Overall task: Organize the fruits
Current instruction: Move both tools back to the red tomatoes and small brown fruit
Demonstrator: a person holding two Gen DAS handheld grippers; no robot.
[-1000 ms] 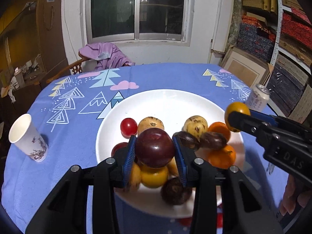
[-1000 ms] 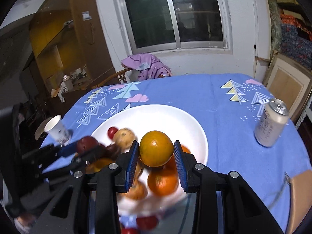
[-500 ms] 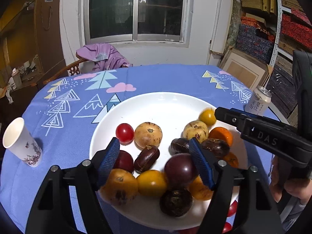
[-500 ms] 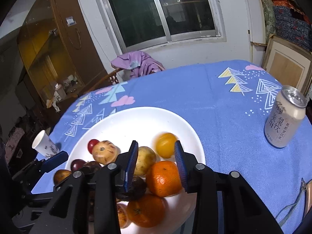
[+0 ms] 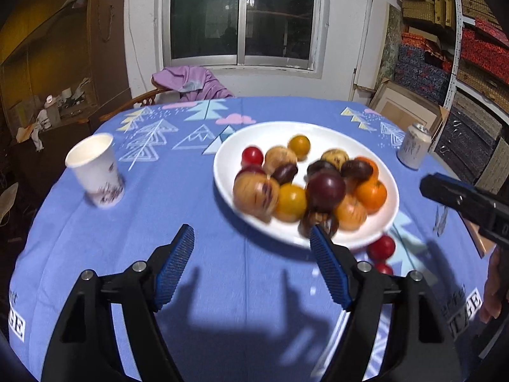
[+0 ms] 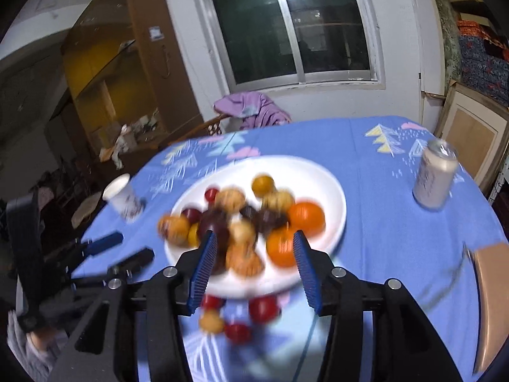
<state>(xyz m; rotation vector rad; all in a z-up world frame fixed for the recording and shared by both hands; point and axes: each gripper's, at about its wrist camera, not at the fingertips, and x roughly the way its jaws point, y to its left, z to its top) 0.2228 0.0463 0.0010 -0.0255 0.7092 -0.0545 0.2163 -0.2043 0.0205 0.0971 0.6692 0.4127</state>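
Both grippers empty above the tablecloth, on the near side of the white plate (image 5: 222, 172) heaped with fruit. The left gripper (image 5: 251, 267) stands spread wide; the right gripper (image 6: 254, 264) is opening. Loose fruits (image 6: 262, 308) lie just off the plate's near rim; the next pick is best centred over one fruit before closing.

Left wrist view: low over the desk (image 5: 222, 286), looks forward and down between its own tongs (image 5: 251, 267), window wall ahead, plate (image 5: 222, 172) up and right of centre. Right wrist view: same heading, closer to the plate (image 6: 331, 187), which sits just past its tongs (image 6: 254, 264). Both share plate, paper cup (image 5: 95, 172) (image 6: 122, 199), can (image 5: 413, 146) (image 6: 434, 175), window. Each view catches the other tongs at its edge.
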